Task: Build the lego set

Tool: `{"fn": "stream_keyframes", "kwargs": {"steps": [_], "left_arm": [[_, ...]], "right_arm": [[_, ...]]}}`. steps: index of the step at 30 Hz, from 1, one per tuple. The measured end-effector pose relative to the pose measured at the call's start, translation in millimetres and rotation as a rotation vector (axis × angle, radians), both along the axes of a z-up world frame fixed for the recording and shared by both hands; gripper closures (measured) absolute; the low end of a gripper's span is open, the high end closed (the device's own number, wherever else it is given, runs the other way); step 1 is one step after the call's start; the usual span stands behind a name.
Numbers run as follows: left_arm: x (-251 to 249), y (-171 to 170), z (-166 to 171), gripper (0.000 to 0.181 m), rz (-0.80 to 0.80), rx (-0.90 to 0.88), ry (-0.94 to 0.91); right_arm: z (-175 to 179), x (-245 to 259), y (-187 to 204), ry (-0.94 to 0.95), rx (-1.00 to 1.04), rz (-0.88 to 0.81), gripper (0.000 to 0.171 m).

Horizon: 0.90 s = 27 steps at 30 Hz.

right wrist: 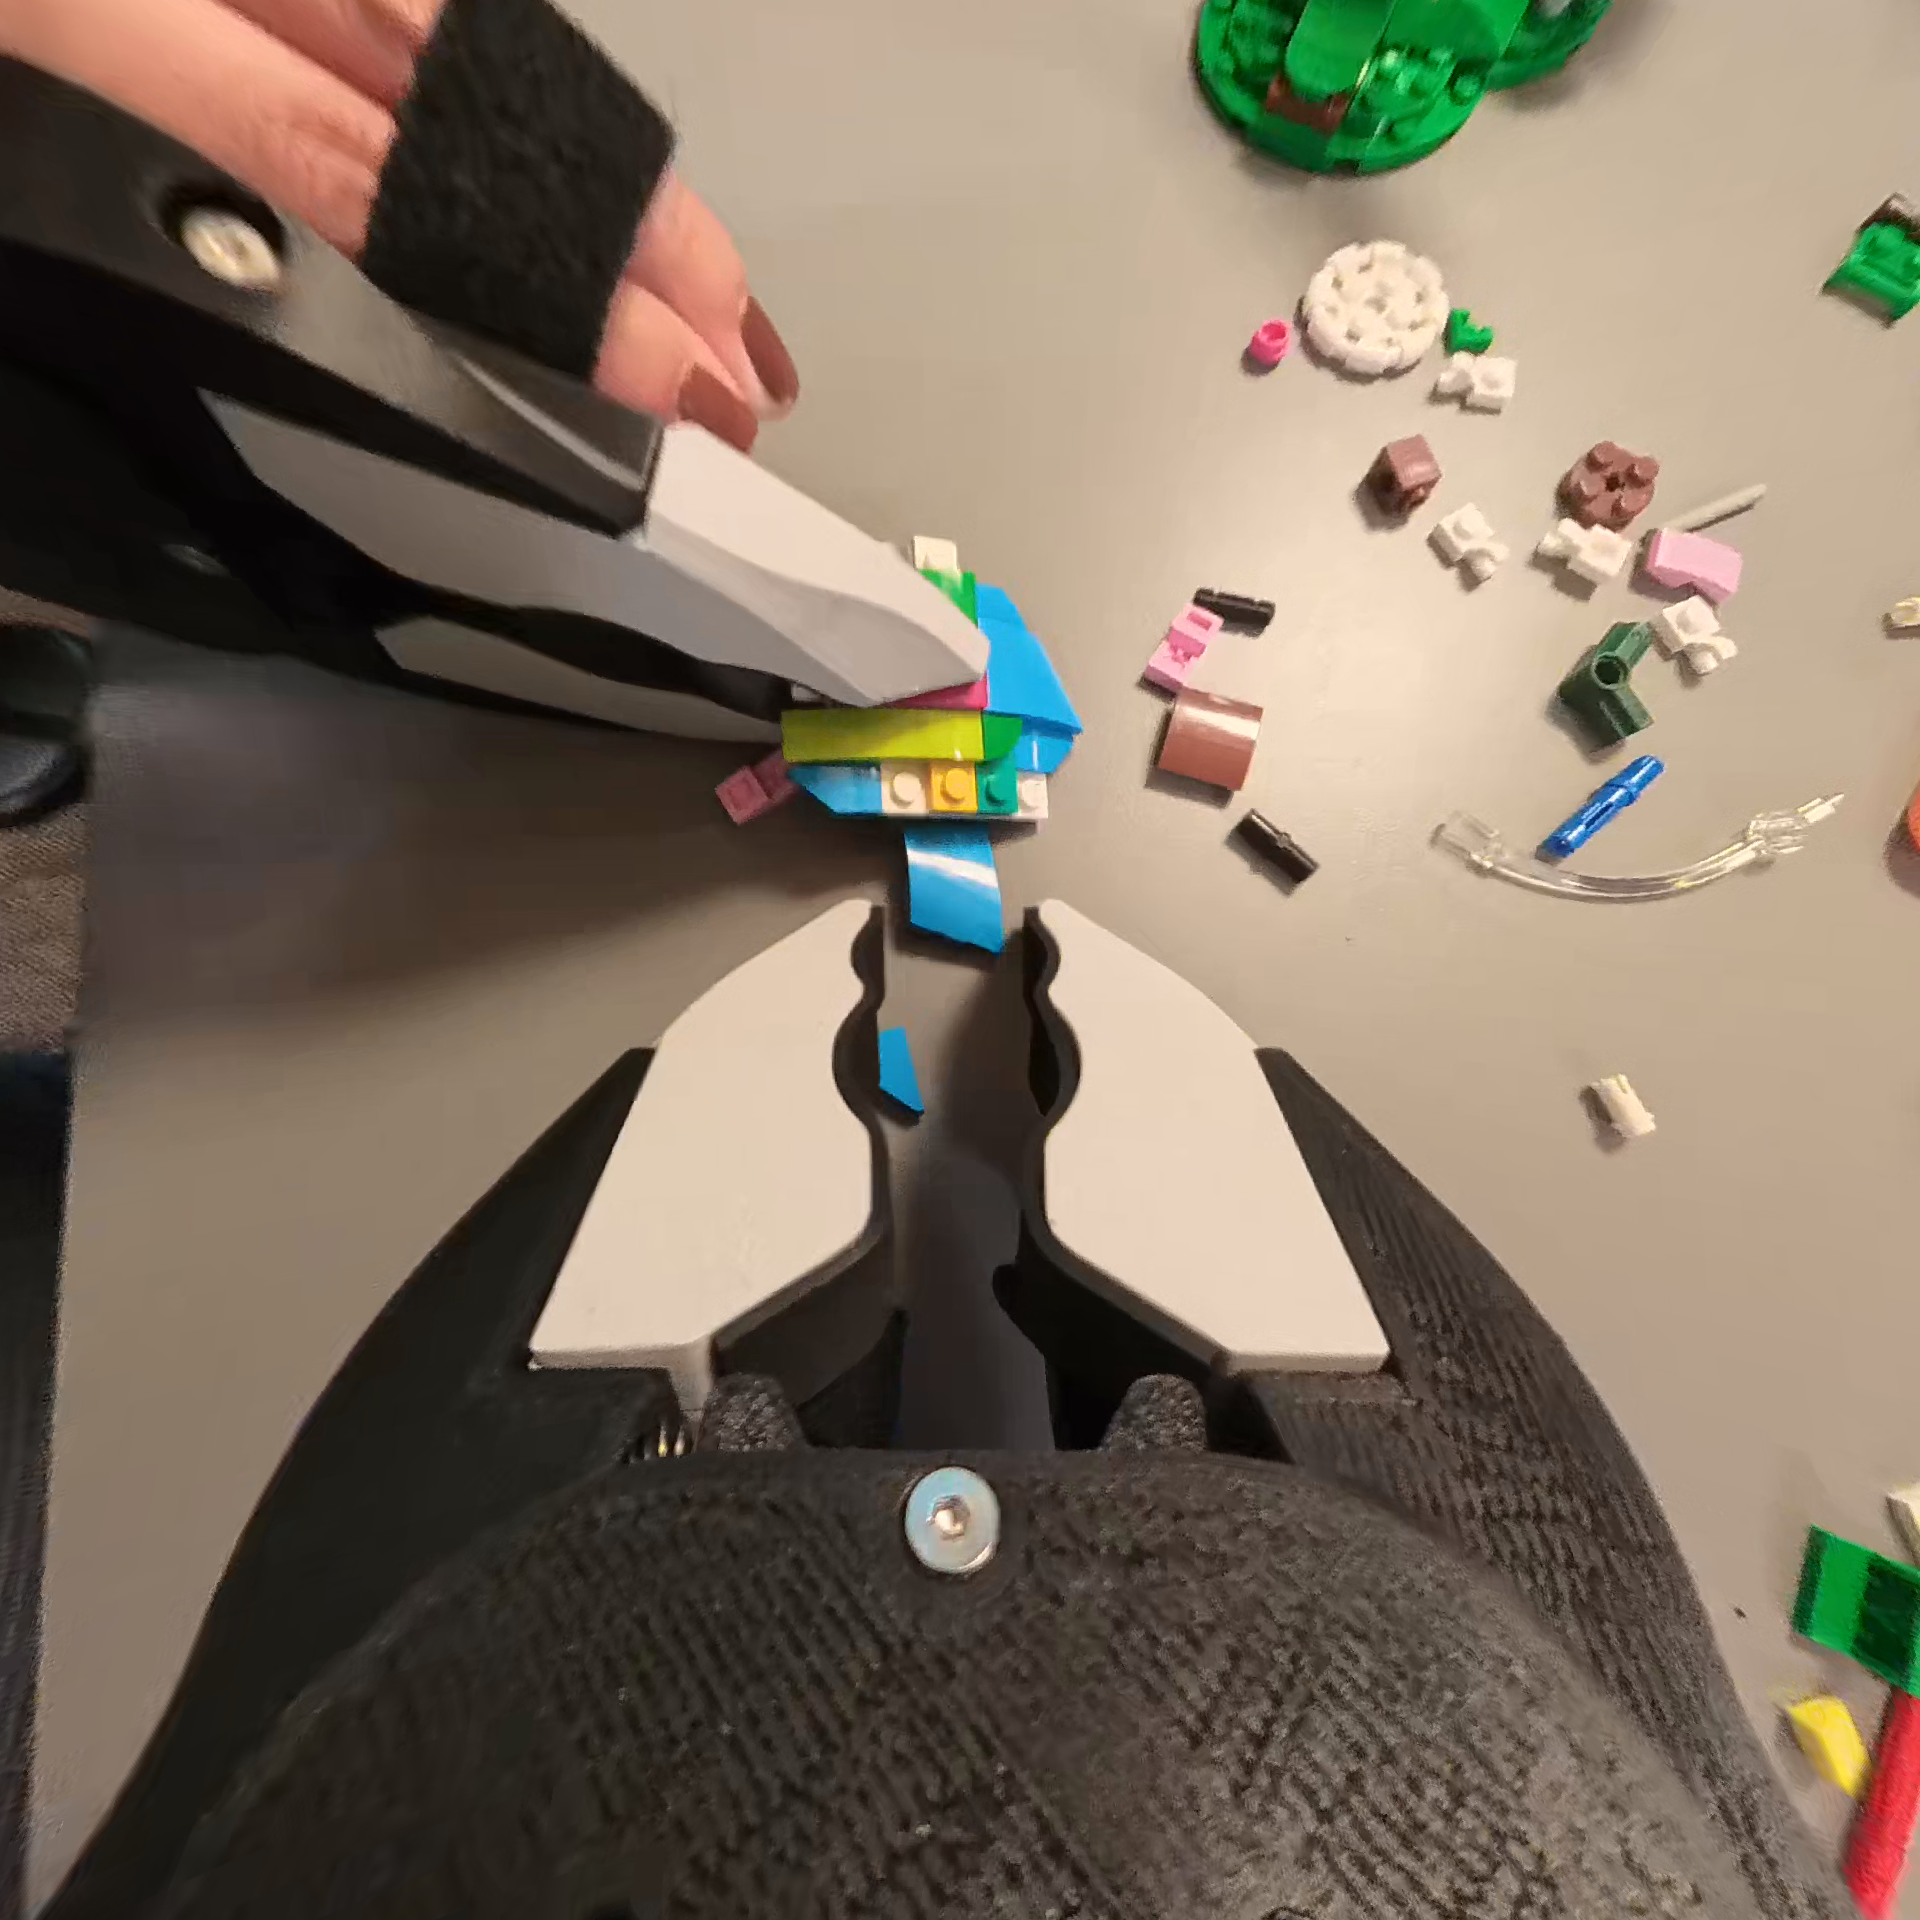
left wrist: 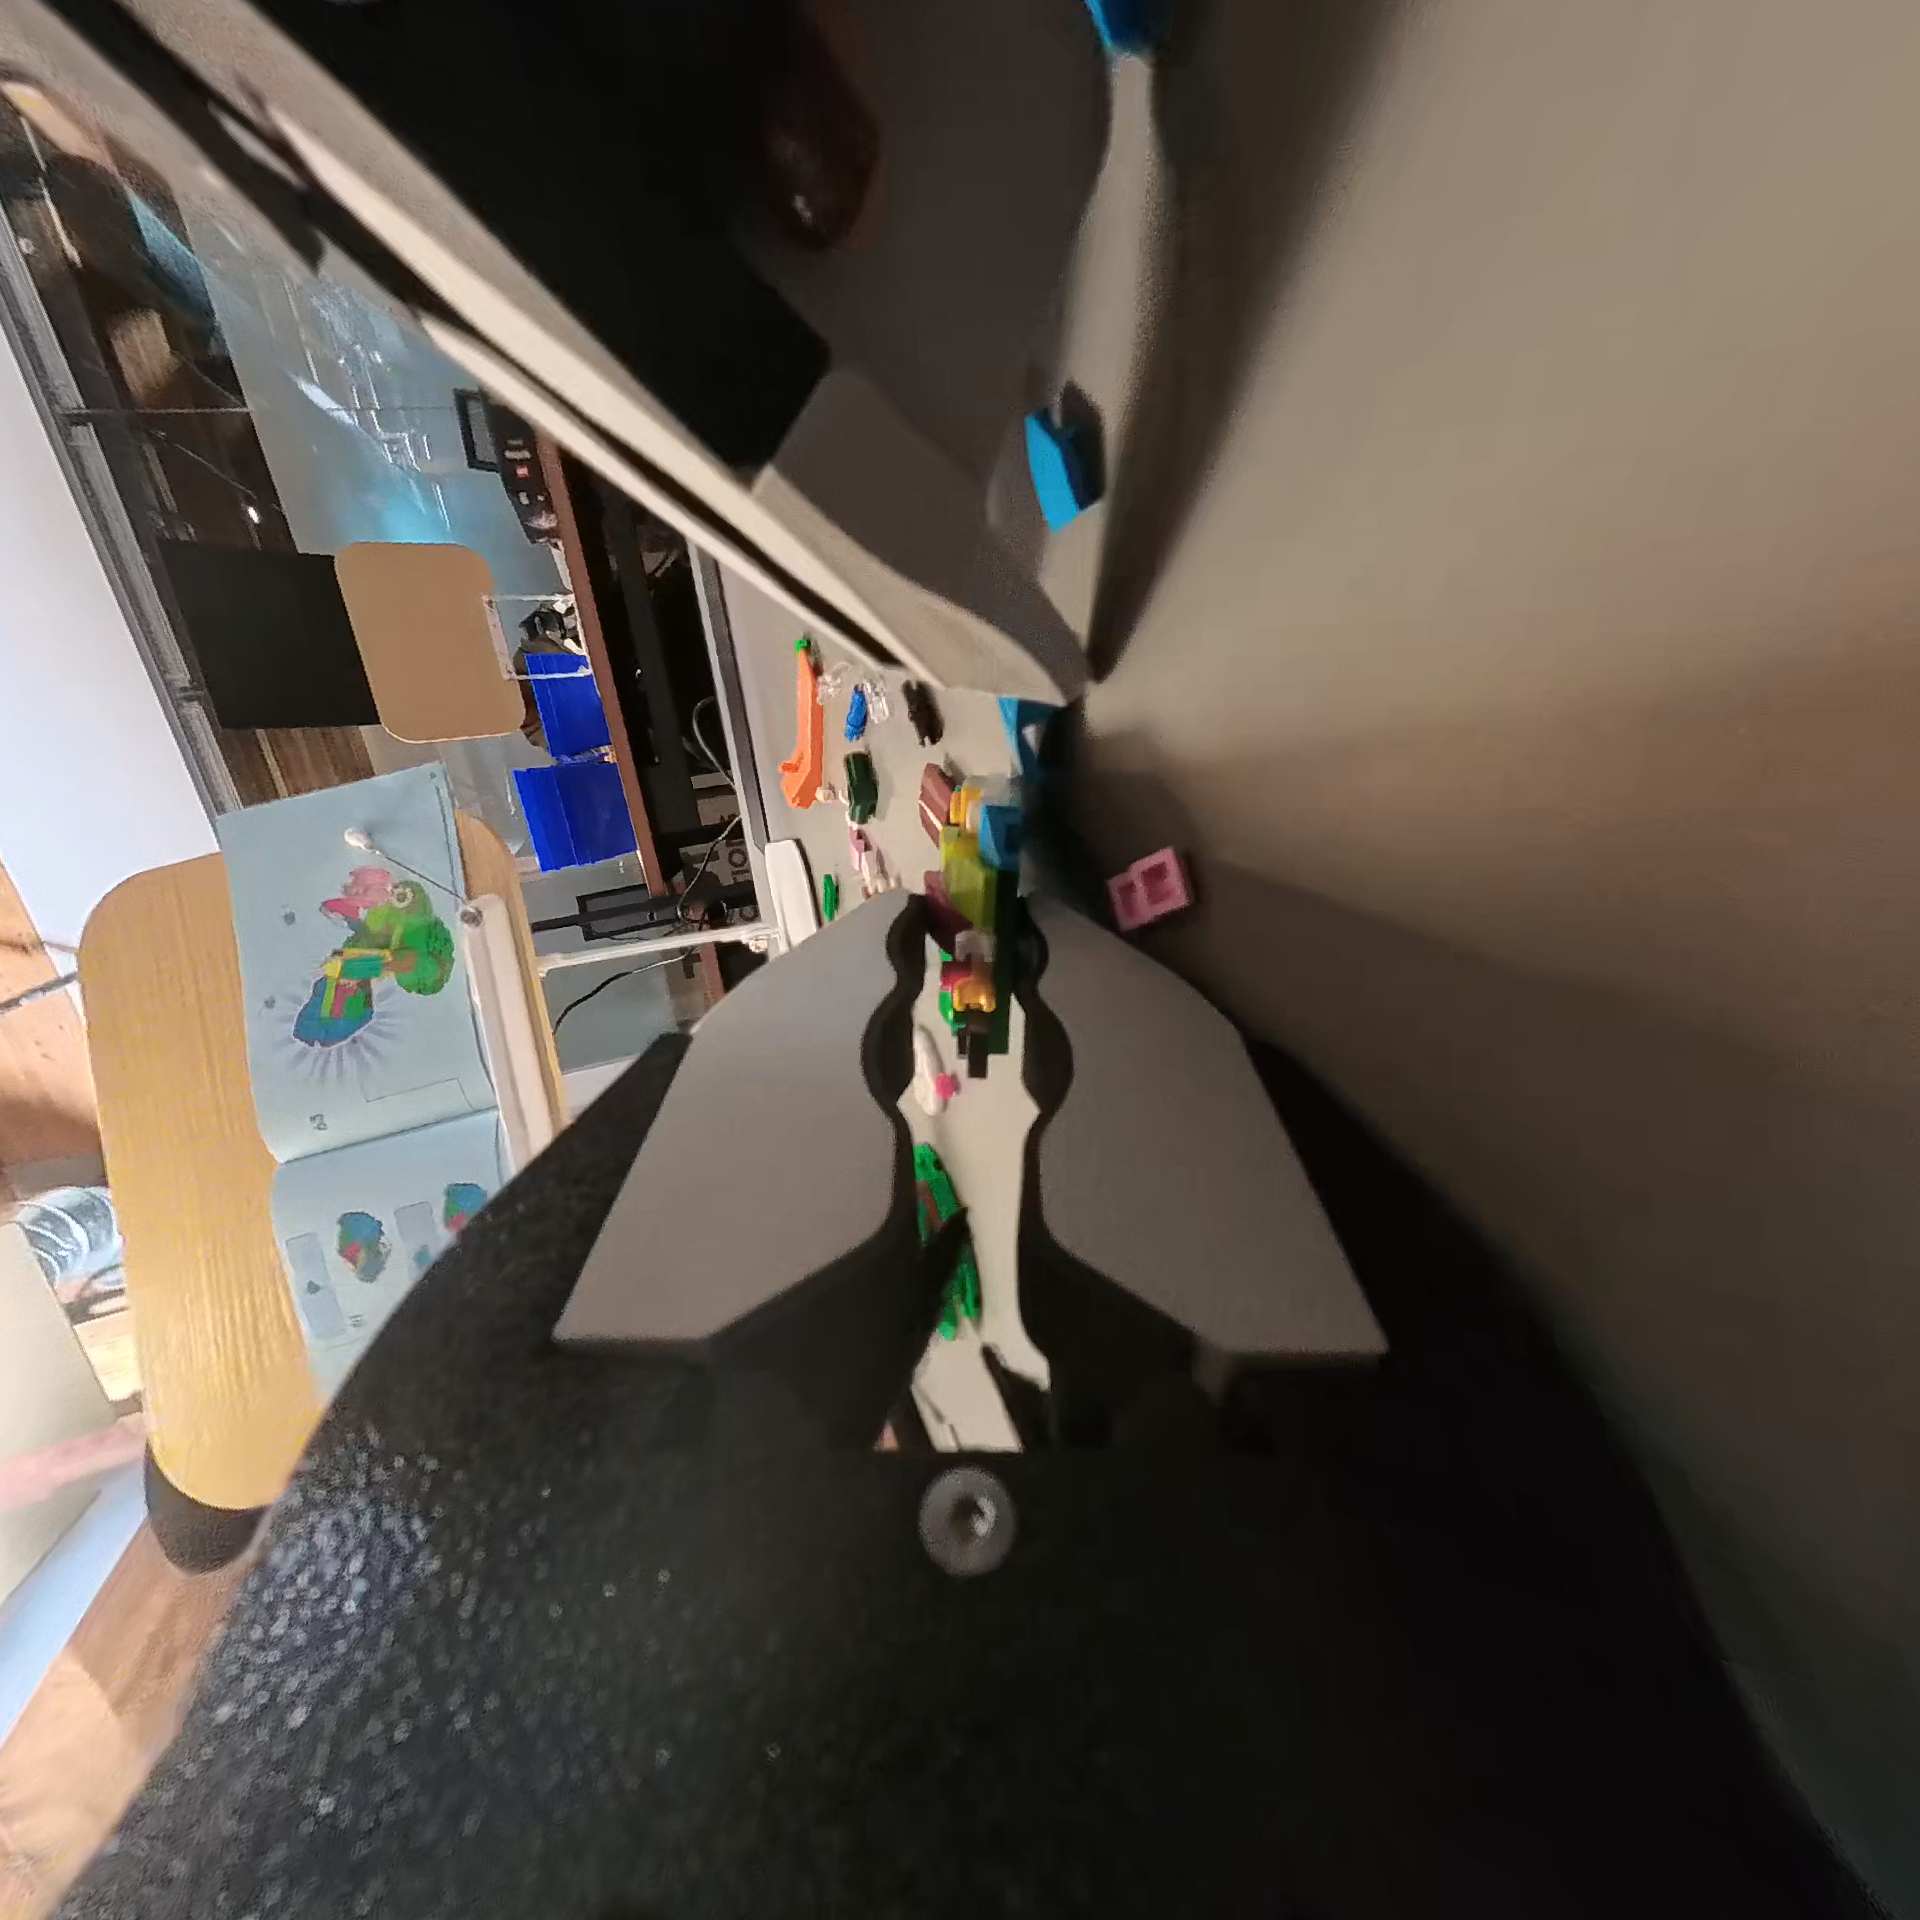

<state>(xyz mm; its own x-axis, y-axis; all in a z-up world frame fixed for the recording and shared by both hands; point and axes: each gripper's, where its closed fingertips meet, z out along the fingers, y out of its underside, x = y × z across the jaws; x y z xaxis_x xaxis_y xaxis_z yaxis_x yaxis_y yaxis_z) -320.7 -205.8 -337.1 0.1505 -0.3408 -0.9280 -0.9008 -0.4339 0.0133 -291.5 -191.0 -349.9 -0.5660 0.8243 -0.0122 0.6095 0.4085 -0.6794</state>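
A small multi-coloured lego build (right wrist: pixel 904 732) of blue, lime, pink and green bricks is held just above the grey table (right wrist: pixel 1039 312). My left gripper (left wrist: pixel 971 914) is shut on the build (left wrist: pixel 977 894); in the right wrist view its upper finger (right wrist: pixel 810 603) comes in from the left over the build. A blue sloped piece (right wrist: pixel 951 888) sticks out of the build toward me. My right gripper (right wrist: pixel 956 920) is open, with its tips either side of that blue piece and narrow gaps showing. A small blue piece (right wrist: pixel 899 1070) lies on the table under its jaws.
Loose pieces lie to the right: a white round plate (right wrist: pixel 1374 307), a brown curved brick (right wrist: pixel 1205 743), a dark green connector (right wrist: pixel 1605 681), a clear curved piece (right wrist: pixel 1642 862) and a green dome build (right wrist: pixel 1382 83). An instruction booklet (left wrist: pixel 353 966) stands on a wooden chair beyond the table.
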Motion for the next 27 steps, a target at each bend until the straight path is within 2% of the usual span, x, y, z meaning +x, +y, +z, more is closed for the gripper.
{"fn": "stream_keyframes", "kwargs": {"steps": [1, 4, 9, 12, 20, 27], "left_arm": [[-2, 0, 0, 0.166, 0.008, 0.013, -0.018], [-13, 2, 3, 0.166, 0.078, 0.082, -0.058], [-28, 7, 27, 0.166, 0.221, 0.300, -0.122], [-27, 8, 40, 0.166, 0.255, 0.385, -0.158], [-33, 0, 58, 0.166, 0.306, 0.480, -0.127], [-36, -3, 66, 0.166, 0.318, 0.541, -0.145]], "right_arm": [[-1, -1, 0, -0.001, 0.006, 0.001, 0.152], [3, -4, 11, -0.022, 0.057, -0.012, 0.156], [66, -25, 17, 0.070, 0.045, 0.049, 0.156], [83, -35, 8, 0.032, 0.097, 0.129, 0.156], [79, -50, -5, -0.114, 0.283, 0.202, 0.156], [85, -54, -9, -0.190, 0.346, 0.227, 0.156]]}}
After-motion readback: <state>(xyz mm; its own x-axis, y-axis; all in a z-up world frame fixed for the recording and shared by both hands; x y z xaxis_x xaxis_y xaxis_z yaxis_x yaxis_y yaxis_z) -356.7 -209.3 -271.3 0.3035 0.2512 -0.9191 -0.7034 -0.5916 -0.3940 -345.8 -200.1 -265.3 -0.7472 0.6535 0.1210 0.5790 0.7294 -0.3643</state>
